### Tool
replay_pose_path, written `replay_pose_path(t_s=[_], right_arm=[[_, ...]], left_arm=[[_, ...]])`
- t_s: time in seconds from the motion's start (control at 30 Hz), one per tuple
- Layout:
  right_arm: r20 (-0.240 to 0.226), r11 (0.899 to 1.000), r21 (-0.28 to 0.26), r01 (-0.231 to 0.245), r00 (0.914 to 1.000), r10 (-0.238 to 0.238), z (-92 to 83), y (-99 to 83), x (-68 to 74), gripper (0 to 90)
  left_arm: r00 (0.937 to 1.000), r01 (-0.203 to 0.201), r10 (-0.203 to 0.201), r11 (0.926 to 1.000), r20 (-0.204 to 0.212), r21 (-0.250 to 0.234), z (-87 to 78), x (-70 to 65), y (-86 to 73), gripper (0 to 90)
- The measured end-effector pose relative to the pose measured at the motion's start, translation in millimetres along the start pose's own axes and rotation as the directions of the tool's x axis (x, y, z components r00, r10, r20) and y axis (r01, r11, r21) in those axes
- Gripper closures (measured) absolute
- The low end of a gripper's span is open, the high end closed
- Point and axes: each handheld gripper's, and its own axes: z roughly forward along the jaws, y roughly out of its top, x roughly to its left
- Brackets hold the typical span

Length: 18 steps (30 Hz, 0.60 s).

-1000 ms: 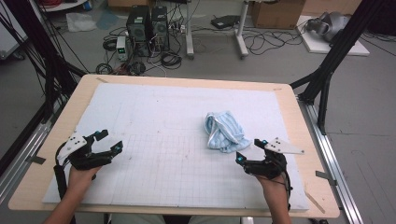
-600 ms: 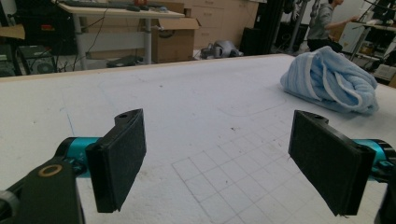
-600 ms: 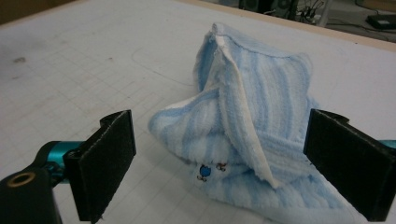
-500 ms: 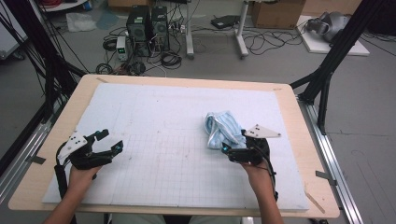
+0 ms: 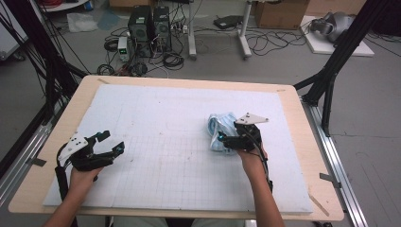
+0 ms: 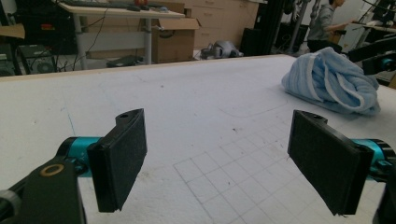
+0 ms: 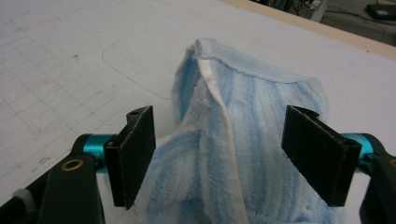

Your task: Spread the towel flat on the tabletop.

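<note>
While straddling the towel (image 7: 243, 154) with jaws just narrowing, right gripper (image 7: 219, 158) not yet pinching: a gap shows at the far pad, the cloth only brushing the near one. Left gripper (image 6: 224, 163) spread wide, holding nothing, waiting low on the mat (image 5: 156, 132). Towel crumpled in a heap right of centre. Grasp barely started; lifting, spreading or folding all left. Beyond, table (image 5: 189, 81) edge.
</note>
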Motion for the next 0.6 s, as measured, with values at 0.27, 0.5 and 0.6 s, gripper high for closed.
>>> replay_pose_path(t_s=[0.27, 0.5, 0.6], right_arm=[[0.039, 0.994, 0.102, 0.026, 0.9988, -0.030, 15.6, 0.2, 0.5, 50.3], [0.050, 0.987, 0.152, 0.057, 0.9966, -0.066, 21.4, 0.9, 2.3, 71.9], [0.028, 0.988, 0.146, 0.041, 0.9986, -0.046, 20.8, 1.6, 4.2, 79.1]], left_arm=[[1.0000, 0.002, -0.002, 1.0000, -0.002, 0.001, -0.1, 1.2, -0.1, 20.3], [1.0000, 0.004, -0.004, 1.0000, -0.002, 0.000, 1.0, 0.1, -0.2, 20.7], [1.0000, 0.000, 0.000, 1.0000, -0.003, 0.001, 0.5, 0.8, 0.0, 21.0]])
